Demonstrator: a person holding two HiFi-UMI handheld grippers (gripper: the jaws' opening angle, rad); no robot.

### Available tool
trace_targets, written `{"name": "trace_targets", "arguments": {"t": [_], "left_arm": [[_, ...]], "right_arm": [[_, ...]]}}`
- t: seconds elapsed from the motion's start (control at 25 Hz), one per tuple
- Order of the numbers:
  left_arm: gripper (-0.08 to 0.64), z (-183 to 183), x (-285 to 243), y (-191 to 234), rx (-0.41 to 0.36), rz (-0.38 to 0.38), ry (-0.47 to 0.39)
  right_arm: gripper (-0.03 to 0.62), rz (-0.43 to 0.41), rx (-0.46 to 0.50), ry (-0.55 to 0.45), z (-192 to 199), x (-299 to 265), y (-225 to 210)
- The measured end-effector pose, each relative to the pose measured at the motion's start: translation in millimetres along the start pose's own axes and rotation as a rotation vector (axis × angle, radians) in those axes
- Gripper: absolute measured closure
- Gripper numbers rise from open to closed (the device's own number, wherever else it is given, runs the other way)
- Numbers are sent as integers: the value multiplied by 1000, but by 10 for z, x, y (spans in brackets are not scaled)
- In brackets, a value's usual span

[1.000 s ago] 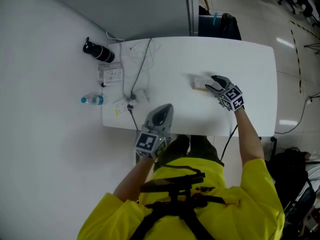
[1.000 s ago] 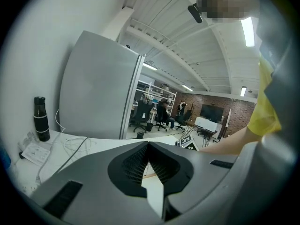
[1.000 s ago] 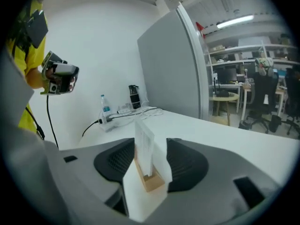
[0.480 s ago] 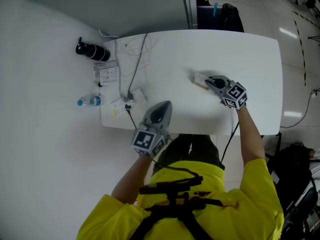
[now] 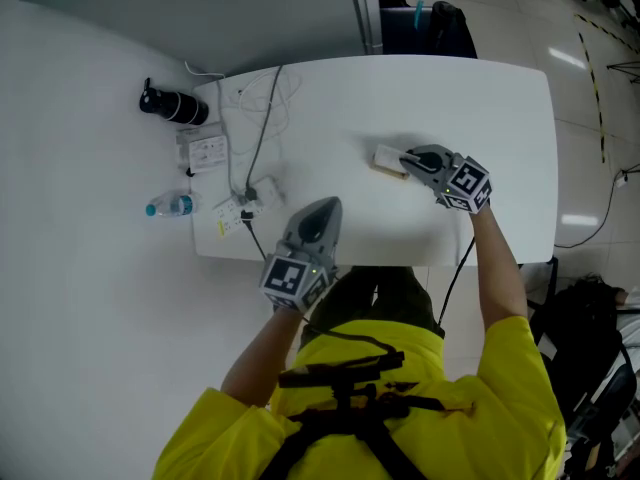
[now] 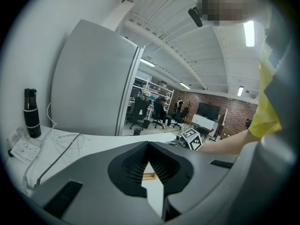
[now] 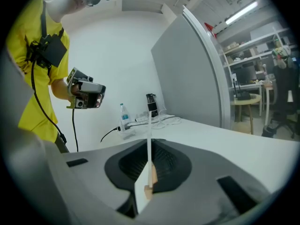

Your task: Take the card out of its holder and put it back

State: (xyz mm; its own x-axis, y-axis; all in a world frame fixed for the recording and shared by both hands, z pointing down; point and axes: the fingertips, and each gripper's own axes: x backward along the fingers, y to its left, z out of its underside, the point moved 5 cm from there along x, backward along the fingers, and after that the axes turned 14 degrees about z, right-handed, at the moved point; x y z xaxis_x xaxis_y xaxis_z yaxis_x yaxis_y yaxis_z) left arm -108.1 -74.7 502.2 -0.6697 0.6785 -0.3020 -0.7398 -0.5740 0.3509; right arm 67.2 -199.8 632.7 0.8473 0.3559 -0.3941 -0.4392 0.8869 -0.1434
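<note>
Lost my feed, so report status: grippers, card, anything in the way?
Right gripper just closed, shut on card. Left gripper shut, empty. Card upright, lower edge at wooden holder. Nothing in the way.

1. Head view as the dial, hub at the centre of the table (image 5: 500, 118), 12 o'clock away from the person
2. Flask (image 5: 173, 106) stands on the table's far left corner, at 10 o'clock
3. Packet (image 5: 205, 151) lies just at 5 o'clock of the flask
4. Bottle (image 5: 170, 207) stands at the left edge, at 8 o'clock
5. Power strip (image 5: 235, 211) lies just at 3 o'clock of the bottle, and a cable (image 5: 262, 138) runs from it toward 12 o'clock
6. Holder (image 5: 388, 161) sits about at the hub
7. Right gripper (image 5: 405, 158) meets the holder from 4 o'clock, with the card (image 7: 148, 135) between its jaws
8. Left gripper (image 5: 322, 213) is over the near edge at 7 o'clock, well apart from the holder
9. Partition (image 5: 200, 18) stands behind the table, from 10 to 12 o'clock
</note>
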Motion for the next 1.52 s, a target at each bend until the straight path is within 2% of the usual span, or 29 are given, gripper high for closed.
{"name": "trace_targets", "arguments": {"t": [0.08,0.16,0.36,0.48,0.6,0.76,0.92,1.12,1.52], "left_arm": [[565,-35,0,-2,-6,0,-40],[565,-71,28,-19,-2,9,-41],[565,-311,233,-108,-12,20,-82],[565,-506,371,-206,-32,18,-96],[565,-698,542,-362,-61,37,-162],[565,-806,714,-482,-109,57,-201],[565,-710,703,-439,-130,72,-161],[565,-701,676,-487,-108,140,-167],[565,-663,646,-593,-116,149,-142]], "right_arm": [[571,10,-5,-23,-115,93,28],[571,15,-8,-53,-297,210,75],[571,39,-13,-109,-911,626,380],[572,71,-25,-69,-1306,929,630],[572,110,-67,-34,-1662,1240,971],[572,93,-108,-117,-2012,1515,1293],[572,122,-78,-155,-2074,1537,1288],[572,145,-55,-143,-2070,1536,1300],[572,139,-16,-104,-1925,1446,1207]]}}
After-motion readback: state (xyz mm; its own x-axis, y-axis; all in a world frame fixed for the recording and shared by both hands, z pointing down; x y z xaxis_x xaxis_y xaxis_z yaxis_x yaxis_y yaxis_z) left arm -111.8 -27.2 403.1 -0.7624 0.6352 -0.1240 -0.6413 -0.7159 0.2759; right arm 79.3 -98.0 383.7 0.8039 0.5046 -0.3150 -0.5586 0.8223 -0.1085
